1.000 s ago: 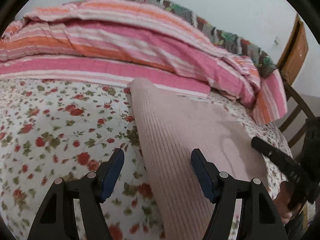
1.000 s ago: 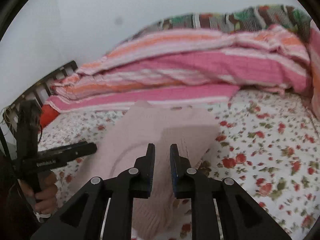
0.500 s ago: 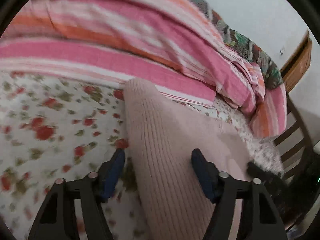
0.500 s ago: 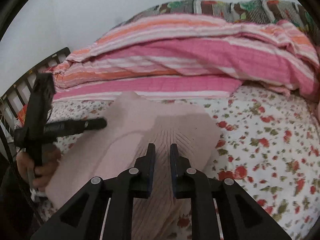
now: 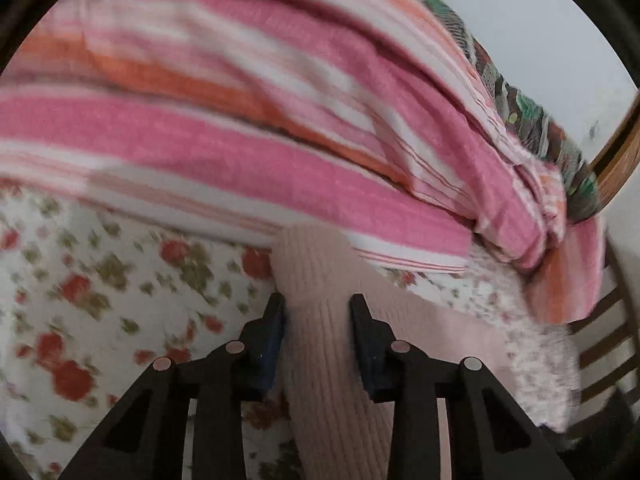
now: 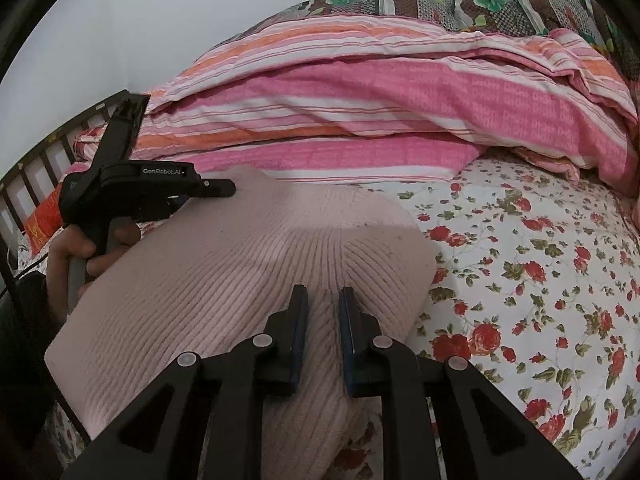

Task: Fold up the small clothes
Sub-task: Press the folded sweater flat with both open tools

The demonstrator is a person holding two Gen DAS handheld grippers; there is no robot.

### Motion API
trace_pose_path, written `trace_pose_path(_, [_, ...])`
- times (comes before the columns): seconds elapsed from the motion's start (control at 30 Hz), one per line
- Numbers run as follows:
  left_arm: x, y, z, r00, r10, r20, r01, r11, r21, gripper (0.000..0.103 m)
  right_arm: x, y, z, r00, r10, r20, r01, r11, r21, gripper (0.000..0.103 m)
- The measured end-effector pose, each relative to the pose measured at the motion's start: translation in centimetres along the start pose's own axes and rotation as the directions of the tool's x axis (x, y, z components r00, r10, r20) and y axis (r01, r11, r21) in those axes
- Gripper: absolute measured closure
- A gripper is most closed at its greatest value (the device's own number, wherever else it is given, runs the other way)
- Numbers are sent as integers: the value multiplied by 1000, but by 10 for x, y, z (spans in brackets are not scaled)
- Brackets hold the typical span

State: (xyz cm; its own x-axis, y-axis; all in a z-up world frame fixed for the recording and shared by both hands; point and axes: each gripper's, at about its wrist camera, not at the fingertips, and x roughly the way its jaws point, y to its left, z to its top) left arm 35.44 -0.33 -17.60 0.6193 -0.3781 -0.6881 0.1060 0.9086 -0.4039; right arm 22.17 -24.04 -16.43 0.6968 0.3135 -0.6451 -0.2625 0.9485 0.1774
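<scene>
The left gripper (image 5: 316,320), wide apart a second ago, has closed onto the pink ribbed sweater's (image 6: 224,272) far edge beside the striped quilt (image 6: 360,120). The right gripper (image 6: 323,312) stays pinched on its near edge, mid-mattress on the floral sheet (image 6: 540,264). With both edges held, folding can begin.

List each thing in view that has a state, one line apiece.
pink ribbed knit garment: partly lifted off the bed, bunched at both grips.
left gripper: shut on a fold of the garment.
right gripper: shut on the garment's near edge.
striped quilt: heaped along the back of the bed.
floral bedsheet: spread flat.
</scene>
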Motion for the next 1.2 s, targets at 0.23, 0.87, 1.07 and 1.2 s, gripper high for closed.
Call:
trace_pose_path(0.23, [-29, -33, -16, 990, 112, 85, -127, 972, 197, 71, -10, -18, 15, 998, 62, 31, -64, 994, 84, 88])
trace_pose_path(0.87, [-78, -49, -76, 988, 121, 92, -141, 958, 251, 64, -38, 1, 13, 999, -23, 41, 20, 996, 88, 74])
trace_pose_path(1.07, [-97, -51, -97, 990, 100, 97, -121, 960, 254, 54, -26, 20, -7, 993, -112, -23, 112, 994, 2, 74])
trace_pose_path(1.2, [-104, -51, -109, 989, 102, 105, -126, 958, 258, 53, -27, 21, -16, 990, -141, -10, 141, 990, -10, 75])
